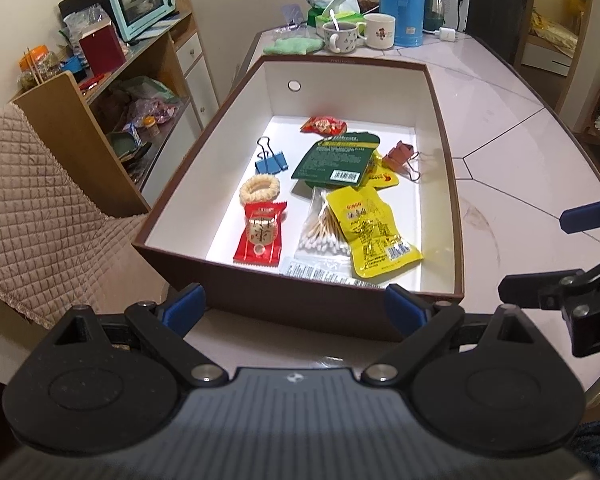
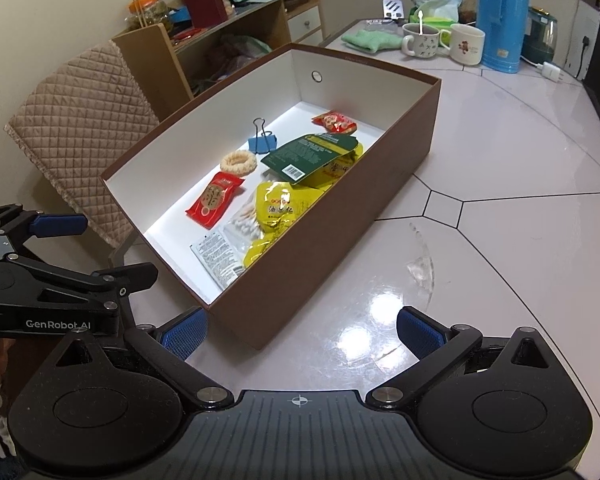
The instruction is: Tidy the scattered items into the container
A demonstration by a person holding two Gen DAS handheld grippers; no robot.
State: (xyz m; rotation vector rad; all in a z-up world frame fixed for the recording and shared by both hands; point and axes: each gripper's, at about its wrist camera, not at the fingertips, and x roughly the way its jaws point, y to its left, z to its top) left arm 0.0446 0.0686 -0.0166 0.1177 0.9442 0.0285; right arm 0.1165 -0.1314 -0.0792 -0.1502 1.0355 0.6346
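Left gripper: jaws wide apart, empty, just short of the box near wall. Right gripper: jaws wide, empty, beside the box's near corner. Box wall hides the brown binder clip from the right wrist view. In box: blue binder clip, green packet, yellow packet, cotton swabs, red packet, hair tie.

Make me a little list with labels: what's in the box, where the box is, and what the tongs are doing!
box: brown box, white inside, on the pale table
in the box: blue clip, brown clip, ring-shaped scrunchie, cotton swabs, red, green and yellow packets
left tongs: open, empty, at the box's near end
right tongs: open, empty, above the table by the box's corner
loose items on the table: none seen near the box
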